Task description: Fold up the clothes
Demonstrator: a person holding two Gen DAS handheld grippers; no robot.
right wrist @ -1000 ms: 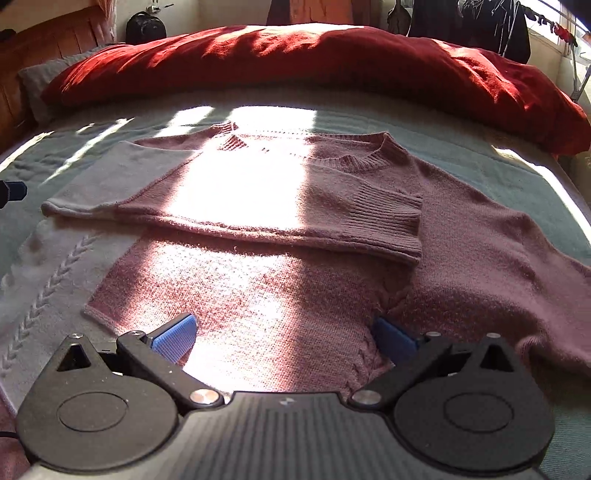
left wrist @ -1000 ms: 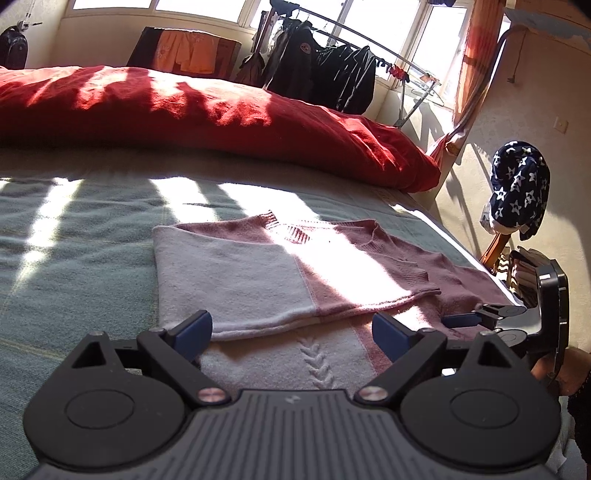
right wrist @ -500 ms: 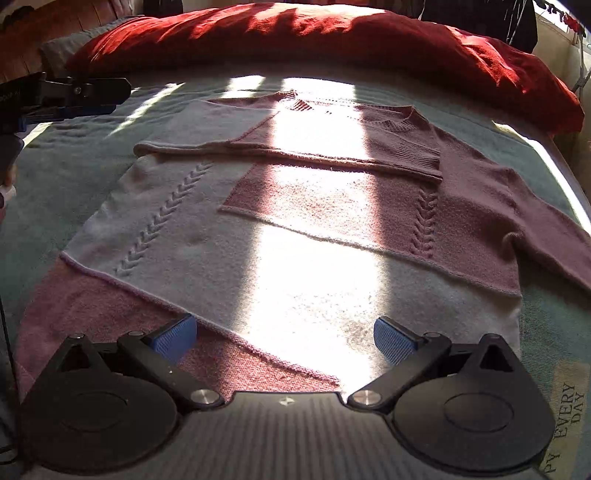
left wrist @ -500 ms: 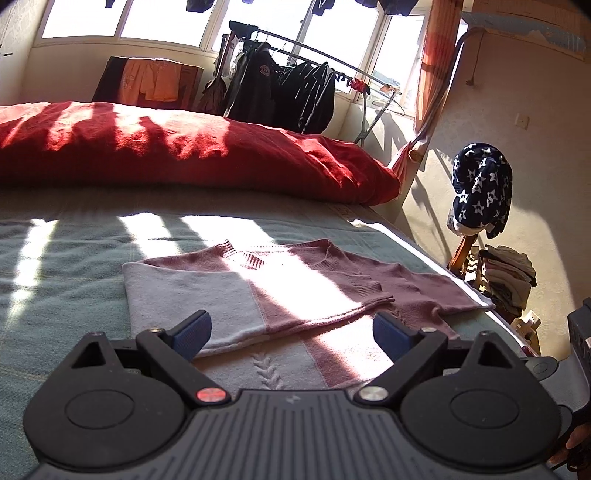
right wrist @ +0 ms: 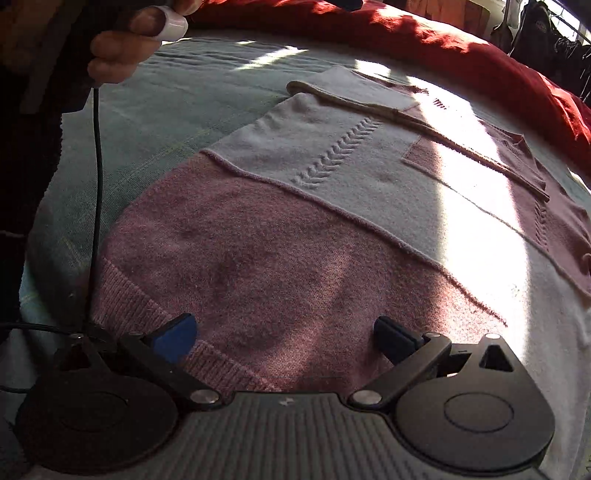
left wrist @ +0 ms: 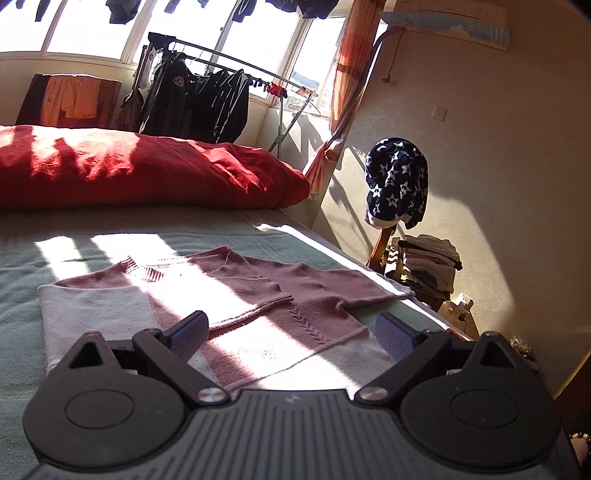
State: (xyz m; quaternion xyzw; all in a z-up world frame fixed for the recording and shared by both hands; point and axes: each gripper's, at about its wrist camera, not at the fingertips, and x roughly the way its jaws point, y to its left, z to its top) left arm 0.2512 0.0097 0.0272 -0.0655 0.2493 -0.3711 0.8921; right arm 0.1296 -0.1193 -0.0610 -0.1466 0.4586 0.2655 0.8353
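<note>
Sweater [right wrist: 280, 229] flat on bed [left wrist: 22, 258] w/ one sleeve folded across, both grippers' fingers spread & empty, right gripper [right wrist: 284, 332] over hem, left gripper [left wrist: 291, 326] hovering; next prob: pinch hem, fold up.

A lived-in home bedroom. A bed [left wrist: 110, 229] with a pale green cover fills the near ground, a red duvet [left wrist: 147, 170] bunched along its far side. Beyond it, a clothes rack [left wrist: 207, 96] hung with dark jackets stands before sunlit windows [left wrist: 258, 29], an orange curtain [left wrist: 343, 74] drawn to the right. Against the right-hand wall, a star-patterned garment [left wrist: 397, 184] drapes a wooden chair, beside a stack of folded laundry [left wrist: 430, 264]. A knit sweater [right wrist: 295, 221] lies spread on the bed.
</note>
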